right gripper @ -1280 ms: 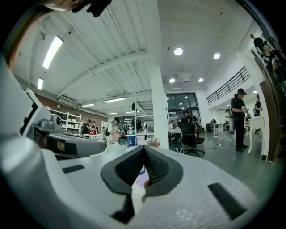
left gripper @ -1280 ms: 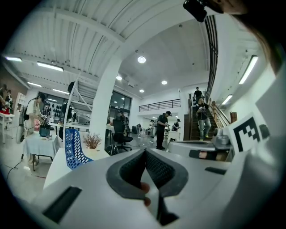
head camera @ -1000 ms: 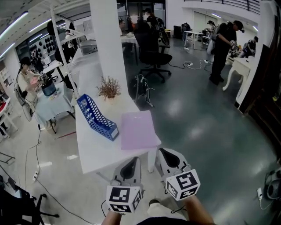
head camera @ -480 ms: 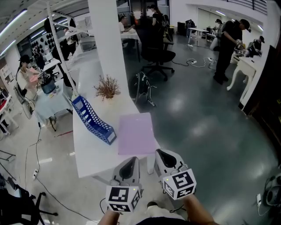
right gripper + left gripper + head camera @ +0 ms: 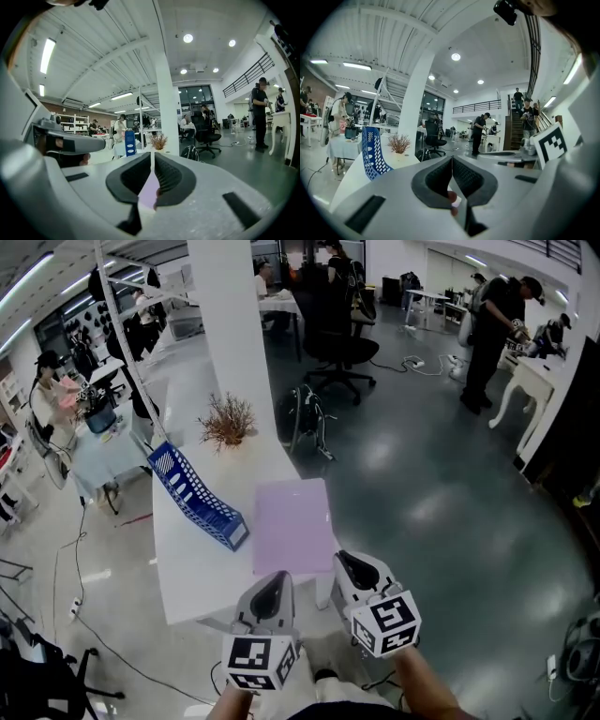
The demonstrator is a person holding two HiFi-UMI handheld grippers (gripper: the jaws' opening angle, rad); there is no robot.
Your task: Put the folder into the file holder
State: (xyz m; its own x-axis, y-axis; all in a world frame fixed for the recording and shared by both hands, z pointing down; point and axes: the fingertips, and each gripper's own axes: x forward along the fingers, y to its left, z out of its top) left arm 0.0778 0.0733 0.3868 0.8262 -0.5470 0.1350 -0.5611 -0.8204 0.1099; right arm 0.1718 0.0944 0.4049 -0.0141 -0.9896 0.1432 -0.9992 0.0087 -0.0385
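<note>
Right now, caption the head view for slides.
Left tongs and right tongs, shut, before lilac flat folder and blue mesh file holder on white table.

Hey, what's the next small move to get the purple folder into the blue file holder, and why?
Probably open the right gripper and ease it forward to the near edge of the purple folder. Its jaws, like those of the left gripper, are shut and empty, just short of the folder, which lies flat on the white table beside the blue file holder.
</note>
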